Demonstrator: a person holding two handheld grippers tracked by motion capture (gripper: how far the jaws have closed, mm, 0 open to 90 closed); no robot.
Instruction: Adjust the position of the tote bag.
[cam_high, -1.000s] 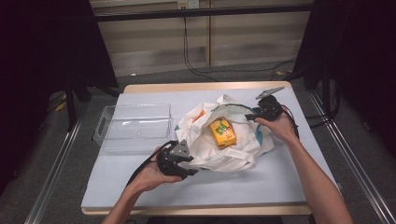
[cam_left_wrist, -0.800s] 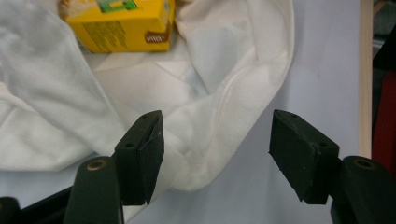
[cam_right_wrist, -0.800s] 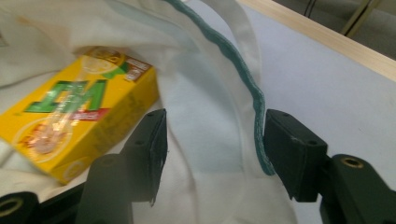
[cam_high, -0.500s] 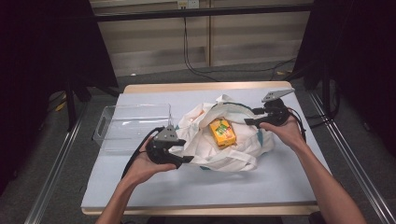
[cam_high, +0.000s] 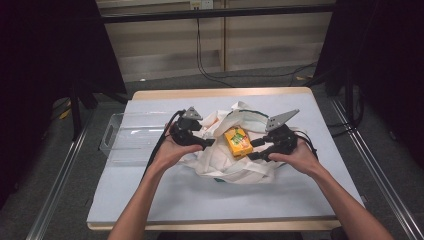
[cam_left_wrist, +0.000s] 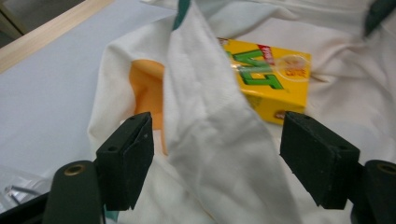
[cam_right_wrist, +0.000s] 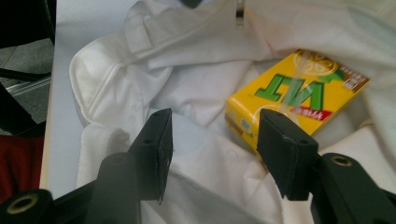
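A white cloth bag (cam_high: 235, 162) lies crumpled in the middle of the table, with a yellow drink carton (cam_high: 237, 141) lying in its open folds. My left gripper (cam_high: 210, 143) is at the bag's left side. Its jaws have just been opening and stand open around a loose strip of the white cloth (cam_left_wrist: 210, 116), which the pads do not press; the carton (cam_left_wrist: 271, 79) lies beyond. My right gripper (cam_high: 252, 149) is at the bag's right side. Its jaws have just been closing a little but stand open (cam_right_wrist: 215, 119) over the cloth, the carton (cam_right_wrist: 299, 93) just past one jaw.
A clear plastic tray (cam_high: 125, 142) stands on the table left of the bag, behind my left hand. Something orange (cam_left_wrist: 147, 88) shows inside the bag. The pale blue table cover (cam_high: 200, 195) runs to the front edge.
My left gripper has moved away from the front of the bag, up and right to its left side. My right gripper has come down and inward toward the carton. The carton has stayed put.
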